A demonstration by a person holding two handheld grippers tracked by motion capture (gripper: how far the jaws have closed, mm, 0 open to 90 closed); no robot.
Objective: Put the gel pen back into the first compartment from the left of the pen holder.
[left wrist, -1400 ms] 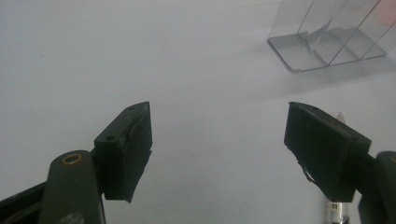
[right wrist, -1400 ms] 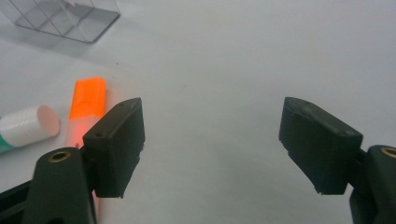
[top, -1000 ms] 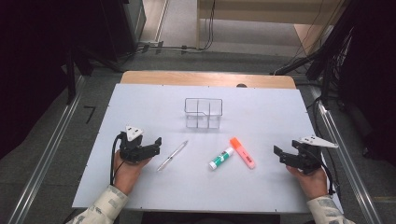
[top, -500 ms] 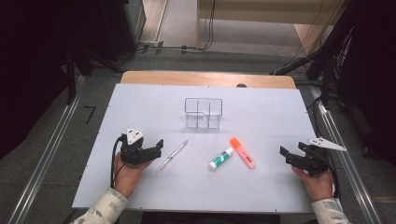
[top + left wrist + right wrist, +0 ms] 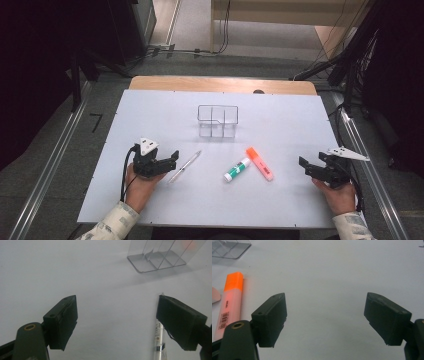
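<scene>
On the white table top lie a clear pen [image 5: 184,166], a green-capped glue stick [image 5: 237,169] and an orange highlighter [image 5: 259,163]. Behind them stands a clear plastic organiser [image 5: 217,120] with compartments. My left gripper [image 5: 171,157] rests low at the left, open, just left of the pen [image 5: 158,340]; nothing sits between its jaws [image 5: 116,323]. My right gripper [image 5: 306,165] is open at the right edge of the table, with the highlighter [image 5: 229,301] off to its left and bare table between its jaws [image 5: 324,318].
A wooden strip [image 5: 222,84] borders the table's far edge. Metal rails [image 5: 50,165] run along the floor on both sides, with cables and dark equipment beyond. The organiser [image 5: 160,255] shows at the top right of the left gripper view.
My right gripper has drifted right and toward the near edge, away from the highlighter. The left gripper has barely shifted. Pen, glue stick and highlighter lie where they were.
</scene>
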